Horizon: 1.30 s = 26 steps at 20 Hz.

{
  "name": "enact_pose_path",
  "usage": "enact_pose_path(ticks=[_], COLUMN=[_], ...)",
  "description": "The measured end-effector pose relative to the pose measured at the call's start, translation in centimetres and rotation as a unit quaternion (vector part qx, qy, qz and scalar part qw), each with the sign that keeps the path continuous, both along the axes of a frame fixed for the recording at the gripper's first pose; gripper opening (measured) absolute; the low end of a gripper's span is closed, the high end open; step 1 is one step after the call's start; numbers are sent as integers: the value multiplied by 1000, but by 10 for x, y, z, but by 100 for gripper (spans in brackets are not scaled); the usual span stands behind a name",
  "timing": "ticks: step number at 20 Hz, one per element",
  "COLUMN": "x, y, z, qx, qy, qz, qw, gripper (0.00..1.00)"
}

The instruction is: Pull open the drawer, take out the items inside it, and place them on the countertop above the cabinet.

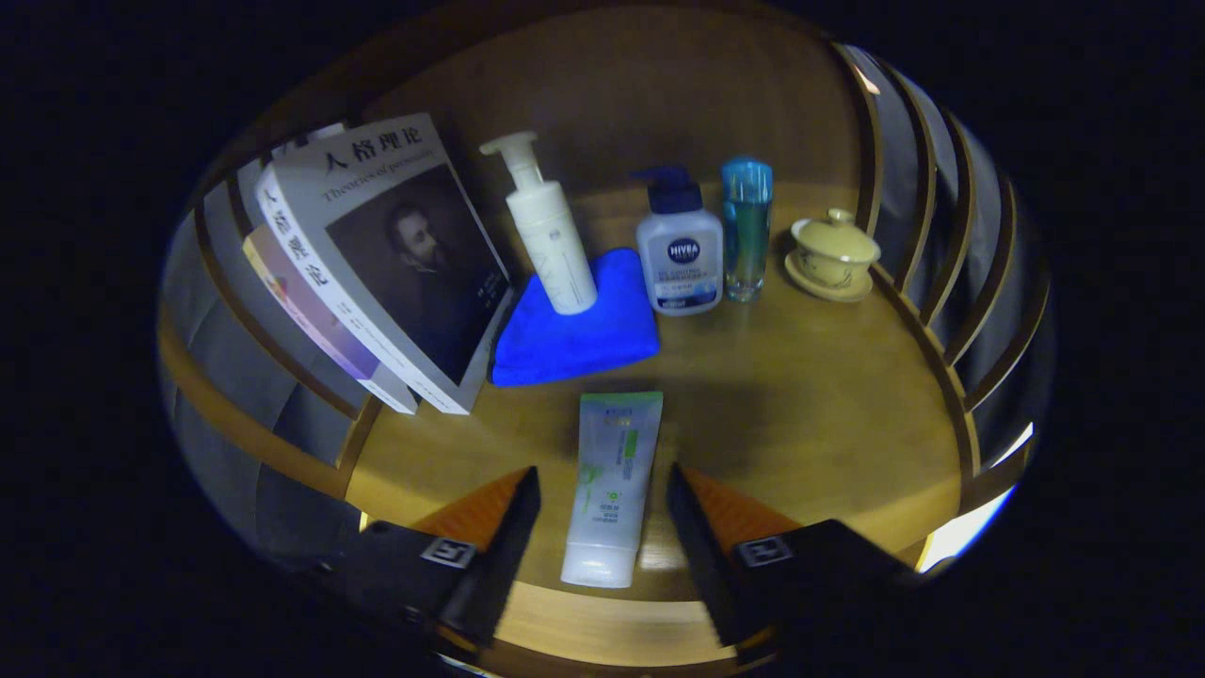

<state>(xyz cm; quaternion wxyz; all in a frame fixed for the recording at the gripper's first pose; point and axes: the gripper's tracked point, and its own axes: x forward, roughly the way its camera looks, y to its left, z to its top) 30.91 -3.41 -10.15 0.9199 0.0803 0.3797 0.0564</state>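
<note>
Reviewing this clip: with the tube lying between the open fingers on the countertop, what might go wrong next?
1. The tube lies between the hand-held gripper fingers, which are open and apart from it; pulling back crookedly might drag it toward the countertop edge.
2. Any forward push could slide it into the blue cloth and tip the white pump bottle standing on it.

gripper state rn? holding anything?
Gripper: open, holding nothing. The white tube lies flat on the wooden countertop between the fingers, with a gap on each side.
</note>
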Motion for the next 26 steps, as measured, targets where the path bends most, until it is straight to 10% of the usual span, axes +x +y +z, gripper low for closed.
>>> enact_pose_path(ticks=[3,17,26], x=[-20,-167,-255], y=[-4,28,35], z=[32,100,64], qx=[-33,-113,-95], qy=[-67,-347,-396], qz=[2,25,-10], qw=[997,931,913], gripper=[98,100,98])
